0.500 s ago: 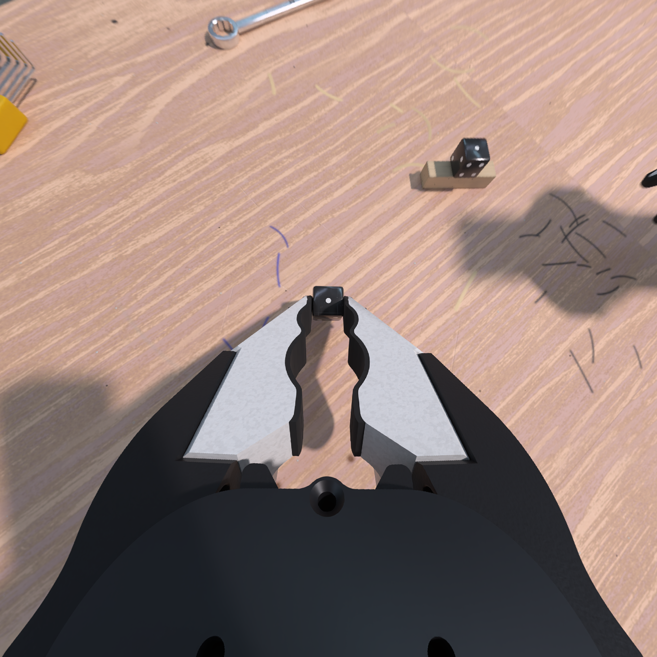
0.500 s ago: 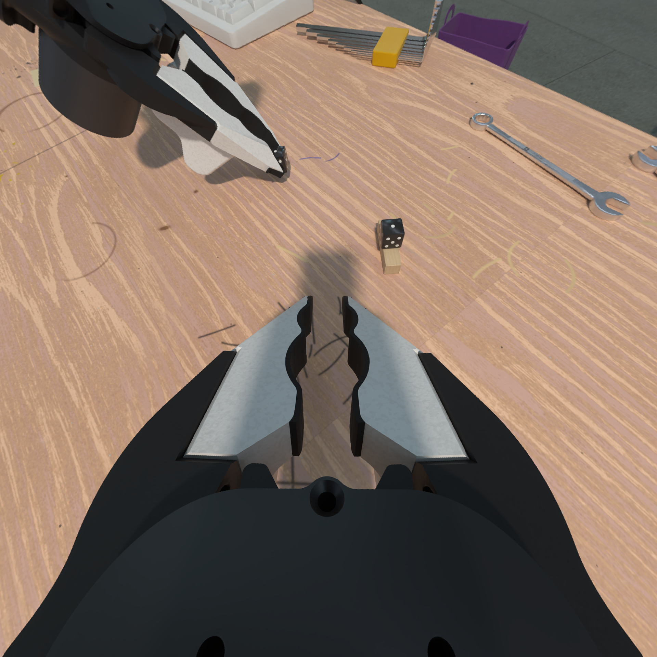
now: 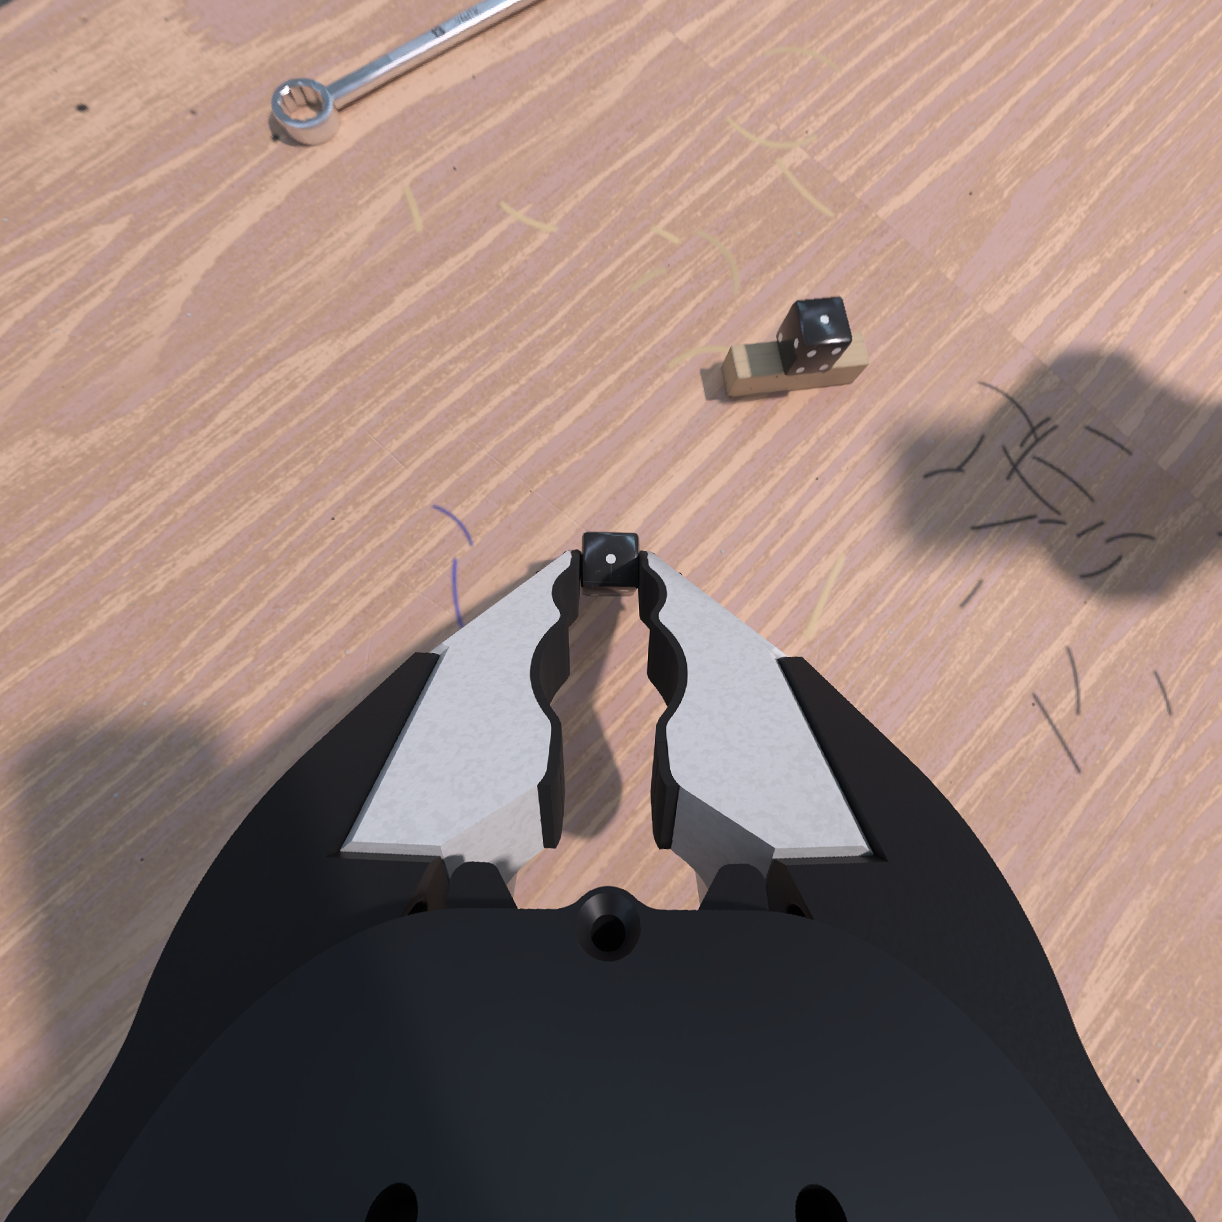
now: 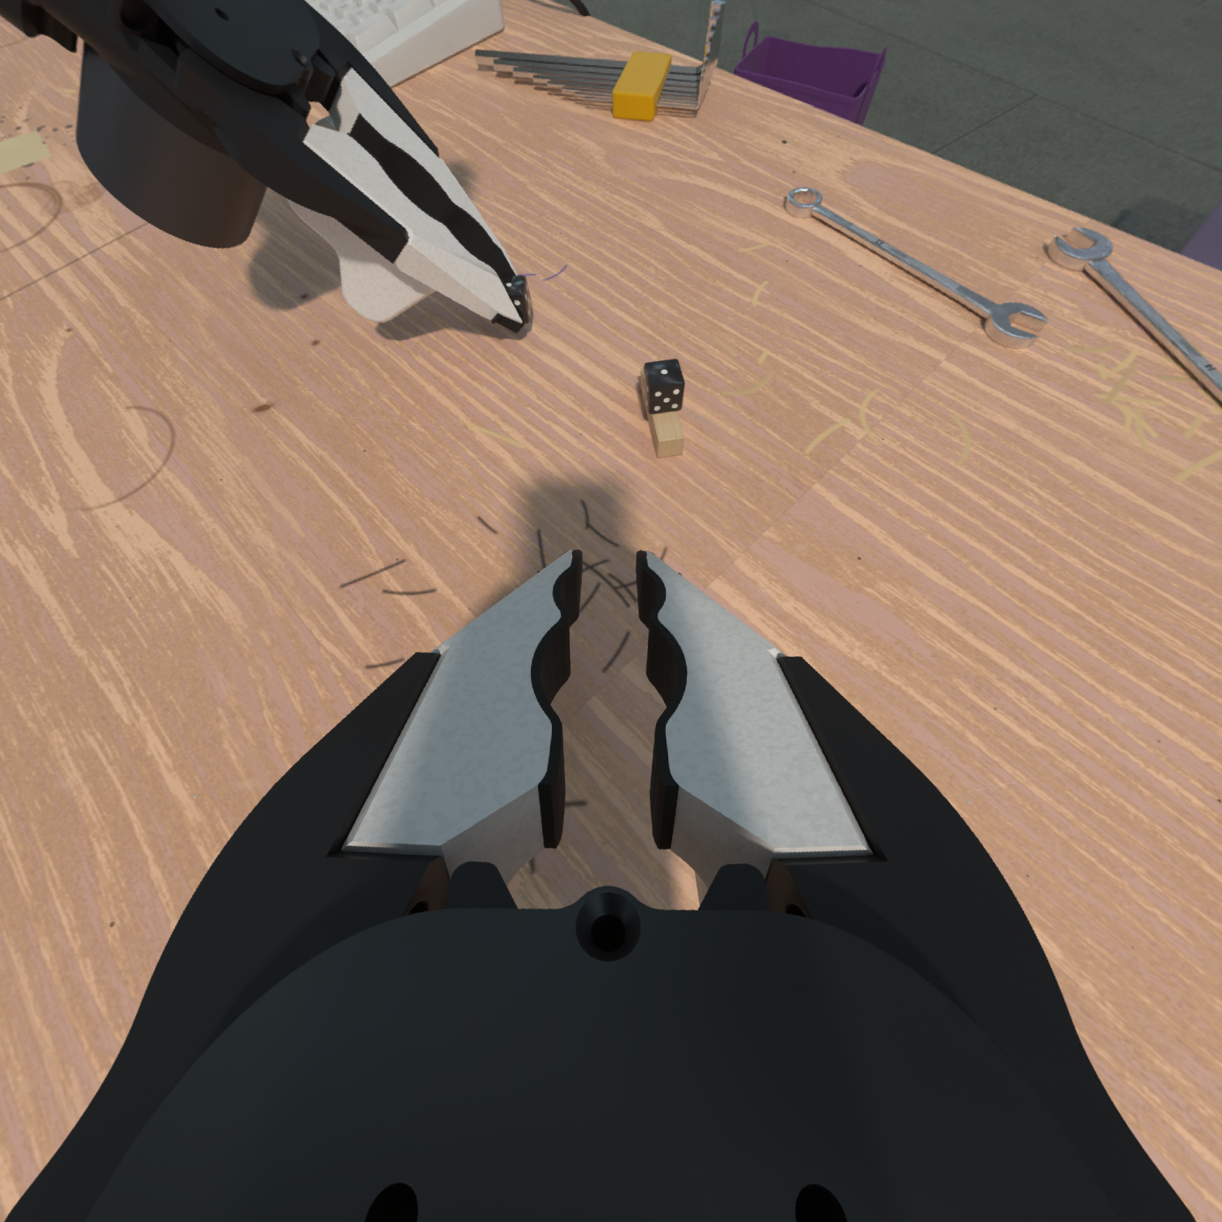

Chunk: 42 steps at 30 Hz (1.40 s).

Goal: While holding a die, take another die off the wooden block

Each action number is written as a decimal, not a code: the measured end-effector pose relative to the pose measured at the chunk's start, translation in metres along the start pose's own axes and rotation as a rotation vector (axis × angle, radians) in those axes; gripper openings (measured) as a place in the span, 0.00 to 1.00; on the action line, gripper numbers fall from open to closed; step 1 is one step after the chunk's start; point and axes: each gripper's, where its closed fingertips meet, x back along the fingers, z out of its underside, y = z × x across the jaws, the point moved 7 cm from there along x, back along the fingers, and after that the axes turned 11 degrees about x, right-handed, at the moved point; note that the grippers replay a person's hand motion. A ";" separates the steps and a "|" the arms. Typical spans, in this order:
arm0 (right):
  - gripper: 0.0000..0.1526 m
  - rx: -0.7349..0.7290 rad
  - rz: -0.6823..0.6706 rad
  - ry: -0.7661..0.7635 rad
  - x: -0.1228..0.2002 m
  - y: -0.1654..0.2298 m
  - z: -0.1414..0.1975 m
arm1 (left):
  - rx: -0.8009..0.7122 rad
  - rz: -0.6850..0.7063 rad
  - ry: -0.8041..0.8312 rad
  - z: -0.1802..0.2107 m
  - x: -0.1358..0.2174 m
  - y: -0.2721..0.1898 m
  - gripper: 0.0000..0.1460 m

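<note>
Jaws of the left gripper [image 3: 610,562] are clamped on a black die [image 3: 610,567] at their tips. Jaws of the right gripper [image 4: 608,562] stand parted, holding nothing. The second die [image 4: 663,387] sits on the wooden block [image 4: 666,436] on the table [image 4: 926,595], at 12 o'clock, well apart from the right tips.

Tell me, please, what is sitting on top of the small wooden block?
A black die with white pips rests on one end of the small wooden block; the other end is bare. The die's underside is hidden.
</note>
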 end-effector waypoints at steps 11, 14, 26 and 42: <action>0.10 -0.016 0.140 0.011 0.021 -0.038 0.008 | 0.025 0.041 -0.107 -0.005 0.012 -0.001 0.11; 0.06 0.037 0.247 0.018 0.029 -0.053 0.010 | 0.012 0.043 -0.122 -0.005 0.014 -0.003 0.11; 0.00 -0.112 0.430 0.012 0.042 -0.084 0.019 | 0.014 0.040 -0.124 0.000 0.018 -0.002 0.11; 0.16 -0.051 0.422 0.216 0.011 -0.073 0.038 | 0.014 0.042 -0.131 0.001 0.019 -0.005 0.11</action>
